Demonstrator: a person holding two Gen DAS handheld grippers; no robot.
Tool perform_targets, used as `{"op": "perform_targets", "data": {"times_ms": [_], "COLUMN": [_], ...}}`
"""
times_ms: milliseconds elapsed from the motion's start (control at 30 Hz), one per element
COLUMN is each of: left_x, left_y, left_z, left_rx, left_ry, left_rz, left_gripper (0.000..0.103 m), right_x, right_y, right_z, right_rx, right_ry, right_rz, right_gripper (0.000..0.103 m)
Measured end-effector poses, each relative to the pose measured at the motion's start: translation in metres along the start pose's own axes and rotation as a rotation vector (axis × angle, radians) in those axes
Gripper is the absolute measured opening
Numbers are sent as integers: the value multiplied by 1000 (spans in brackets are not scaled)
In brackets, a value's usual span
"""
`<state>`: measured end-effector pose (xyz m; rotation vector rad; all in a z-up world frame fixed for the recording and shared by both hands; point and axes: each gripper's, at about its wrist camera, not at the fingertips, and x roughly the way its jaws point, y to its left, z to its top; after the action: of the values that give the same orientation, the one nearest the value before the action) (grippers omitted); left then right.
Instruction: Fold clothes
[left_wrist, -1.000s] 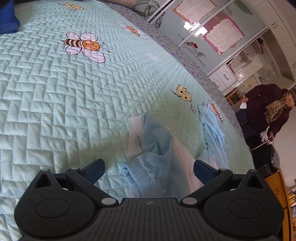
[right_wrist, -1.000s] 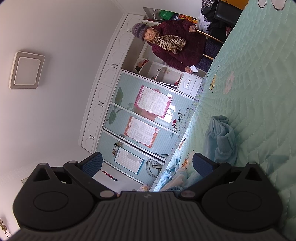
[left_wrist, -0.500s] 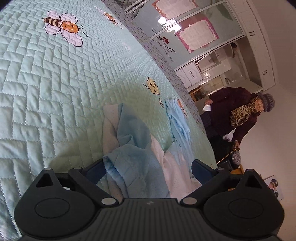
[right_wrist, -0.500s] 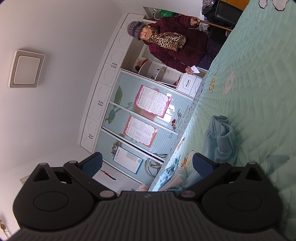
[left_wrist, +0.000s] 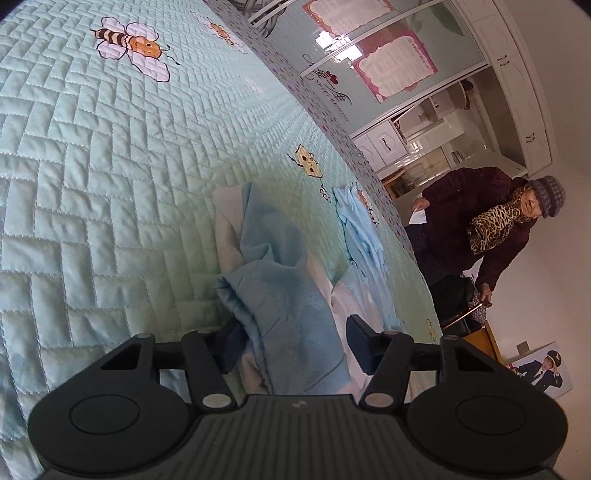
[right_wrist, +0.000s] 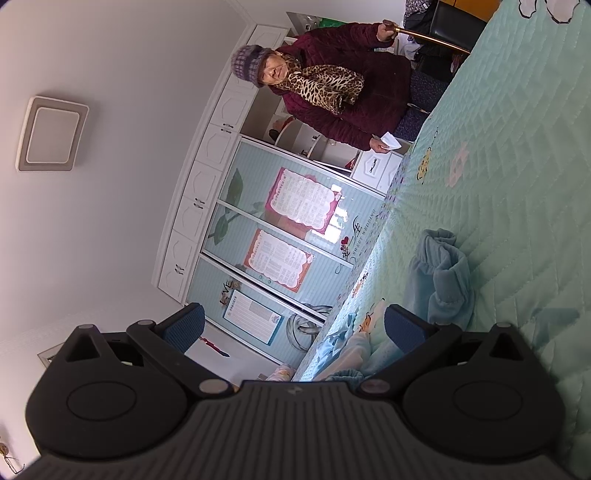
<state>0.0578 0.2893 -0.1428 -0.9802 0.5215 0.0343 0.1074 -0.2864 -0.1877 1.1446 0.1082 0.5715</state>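
Note:
A crumpled light blue and white garment (left_wrist: 280, 280) lies on the mint quilted bedspread (left_wrist: 110, 166). My left gripper (left_wrist: 295, 341) is low over its near end, with the blue cloth bunched between the partly closed jaws. A second pale blue piece (left_wrist: 360, 229) lies beyond it near the bed edge. My right gripper (right_wrist: 291, 325) is open and empty, tilted on its side by the bed edge. A blue rolled garment (right_wrist: 441, 278) lies just past its right finger, with pale cloth (right_wrist: 354, 350) below the fingers.
A person in a maroon coat (left_wrist: 476, 229) with a cane stands by the bed's far edge, also in the right wrist view (right_wrist: 343, 96). Sliding wardrobe doors (right_wrist: 280, 240) line the wall behind. Bee prints (left_wrist: 129, 44) mark the spread.
My left gripper has moved down and forward onto the blue garment, and its jaws have narrowed around the cloth. The right gripper has hardly moved. The person has shifted a little.

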Motion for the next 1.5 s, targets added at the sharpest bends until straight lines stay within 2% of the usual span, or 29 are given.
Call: {"op": "perform_targets", "data": {"times_ms": [67,133,200,333,400,467,533,633,733,800,833,900,967,1000,1067,1133,1167,1200,1267,1300,1333,1367,1433,1500], "left_x": [0,0,-2,-15,-17,-13,-14,-15,-16,-23,-32,-48,-59,-64,-71,-67,-65,-60,-45,-31,-14,2,27,39], "left_y": [1,2,4,11,12,8,6,-3,-26,-49,-59,-72,-77,-77,-81,-92,-100,-110,-128,-135,-140,-143,-139,-125], "left_z": [3,6,7,13,16,18,17,16,23,37,47,68,83,86,89,78,68,57,35,27,21,16,14,26], "left_rx": [-11,-16,-36,-76,-66,-37,-11,52,181,284,319,353,390,413,465,525,558,594,670,699,731,763,799,759], "left_ry": [-6,-15,-31,-85,-82,-60,-42,-45,-46,-86,-122,-185,-250,-277,-268,-222,-225,-234,-181,-119,-63,-26,-21,-28], "left_rz": [-1,9,25,42,59,109,129,200,299,374,435,597,853,915,902,857,856,823,641,552,520,534,596,583], "left_gripper": [57,50,35,32,27,24,18,11,9,8,8,11,17,23,25,41,59,72,80,82,82,82,82,80], "right_x": [0,0,1,0,1,0,0,1,1,1,2,1,1,1,1,1,2,2,2,2,2,2,2,2], "right_y": [-1,-1,-1,-2,-1,-1,-1,-1,0,0,0,0,0,0,0,0,0,0,0,0,0,0,0,0], "right_z": [0,0,1,1,1,1,1,0,0,0,0,0,0,0,-1,-1,-2,-2,-2,-3,-3,-3,-2,-2], "right_rx": [1,0,-1,-1,-2,-3,-3,-6,-10,-13,-14,-12,-11,-11,-10,-9,-10,-11,-11,-11,-11,-11,-11,-9], "right_ry": [0,0,1,1,2,2,2,3,4,6,7,6,5,4,3,3,3,3,4,4,4,4,4,4], "right_rz": [0,0,-1,-1,-1,-2,-2,-4,-6,-8,-9,-8,-7,-7,-5,-5,-5,-6,-6,-6,-6,-6,-6,-4], "right_gripper": [103,103,103,103,103,103,103,103,103,103,103,103,103,103,103,103,103,103,103,103,103,103,103,103]}}
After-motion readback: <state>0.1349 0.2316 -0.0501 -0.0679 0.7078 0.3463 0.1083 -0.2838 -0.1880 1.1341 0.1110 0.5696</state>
